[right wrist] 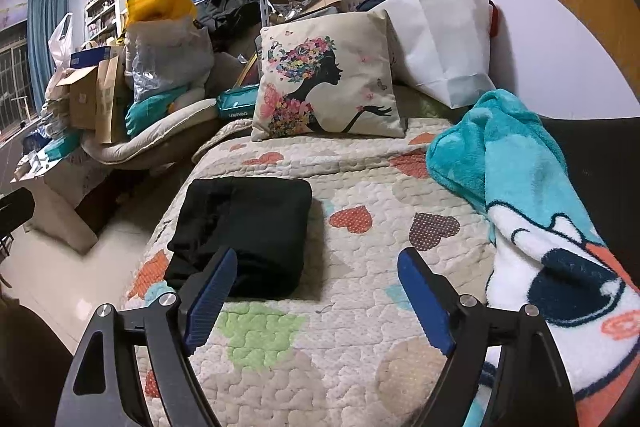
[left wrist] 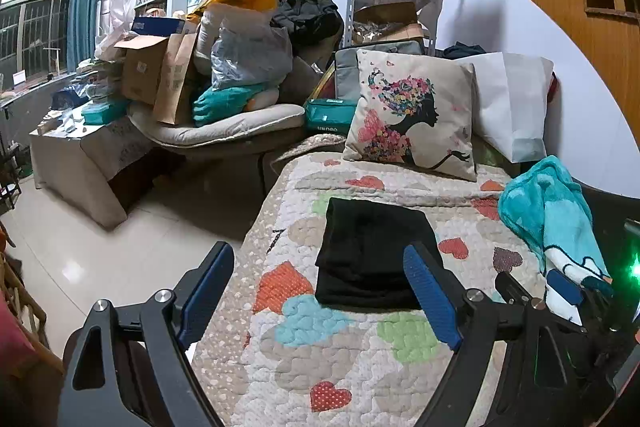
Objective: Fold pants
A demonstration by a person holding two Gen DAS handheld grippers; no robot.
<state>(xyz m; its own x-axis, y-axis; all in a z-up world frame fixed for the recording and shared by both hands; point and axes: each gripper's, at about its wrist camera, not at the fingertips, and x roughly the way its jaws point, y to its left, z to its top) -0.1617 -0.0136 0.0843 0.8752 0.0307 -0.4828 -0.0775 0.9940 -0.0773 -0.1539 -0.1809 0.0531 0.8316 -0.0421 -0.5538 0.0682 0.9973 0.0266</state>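
- Two claws are seen spread wide with nothing between the fingers: the left claw (left wrist: 318, 291) hangs over the near edge of the pants (left wrist: 372, 255), and the right claw (right wrist: 318, 297) hangs over the quilt (right wrist: 360, 327) just to the right of them.
- Pants are laid as a compact black rectangle on the quilt, near the bed's left edge, in front of the printed cushion (right wrist: 328, 87); the fold is judged to be nearly or fully done.
- If the stack is nudged leftward by a blue pad (right wrist: 212, 301), it could be pushed toward the floor (left wrist: 100, 247), since little quilt is left on that side.
- If only the top layer is pinched, the layers could be peeled apart and the fold undone; the layers at the left side already appear slightly offset in the right wrist view.
- Black fabric against shadow makes the edges hard to be read, so a grasp may be placed on the wrong layer or on the quilt itself.
- Quilt stitching could be caught along with the cloth, and the surface would be dragged and the stack skewed.
- The turquoise blanket (right wrist: 520, 187) lies close beside the right claw; it could be snagged by a wide sweep and pulled across the working area.
- Whether the underside of the stack is smooth cannot be told.
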